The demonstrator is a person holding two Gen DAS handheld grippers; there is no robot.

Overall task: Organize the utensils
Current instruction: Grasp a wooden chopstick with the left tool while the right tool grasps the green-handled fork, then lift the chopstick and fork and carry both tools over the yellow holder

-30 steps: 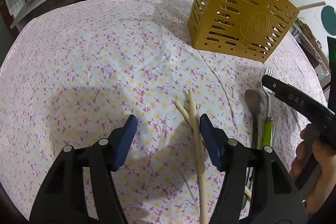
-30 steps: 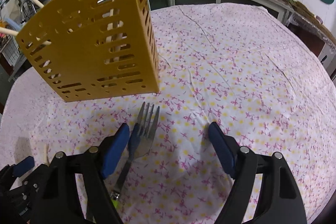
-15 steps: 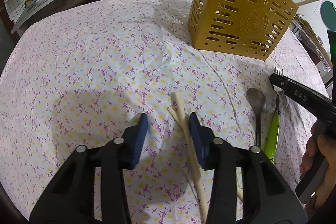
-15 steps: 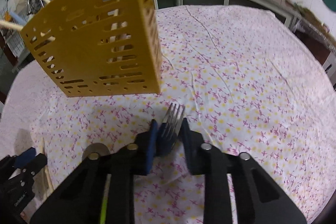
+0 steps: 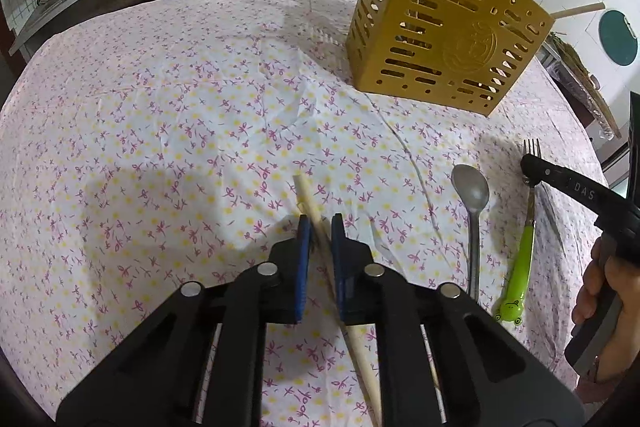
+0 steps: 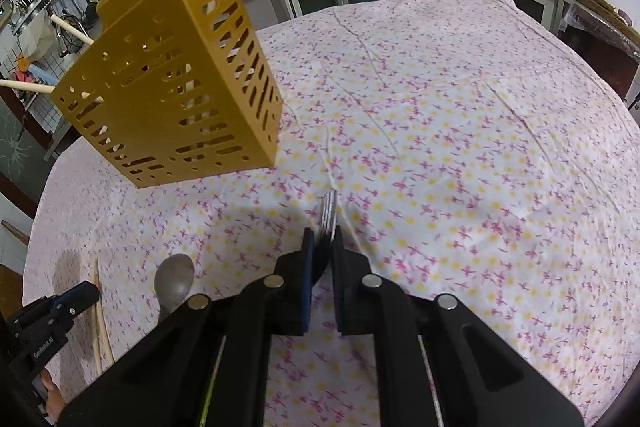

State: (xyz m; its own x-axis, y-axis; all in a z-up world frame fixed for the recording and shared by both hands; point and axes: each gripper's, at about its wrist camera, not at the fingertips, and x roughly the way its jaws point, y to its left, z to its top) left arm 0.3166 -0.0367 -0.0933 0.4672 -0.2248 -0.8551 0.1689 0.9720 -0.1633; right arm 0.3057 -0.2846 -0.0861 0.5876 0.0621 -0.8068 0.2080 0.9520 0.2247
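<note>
On the cloth, left gripper (image 5: 318,227) pinches a chopstick (image 5: 310,201); right gripper (image 6: 322,243) (closing) clamps the fork (image 6: 328,215)

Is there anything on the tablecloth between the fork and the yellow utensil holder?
Nothing visible. The fork, held by the right gripper, faces bare tablecloth up to the holder; the spoon lies off to the side.

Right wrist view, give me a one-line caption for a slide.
Right gripper closing on a fork over the floral tablecloth, yellow utensil holder just ahead.
</note>
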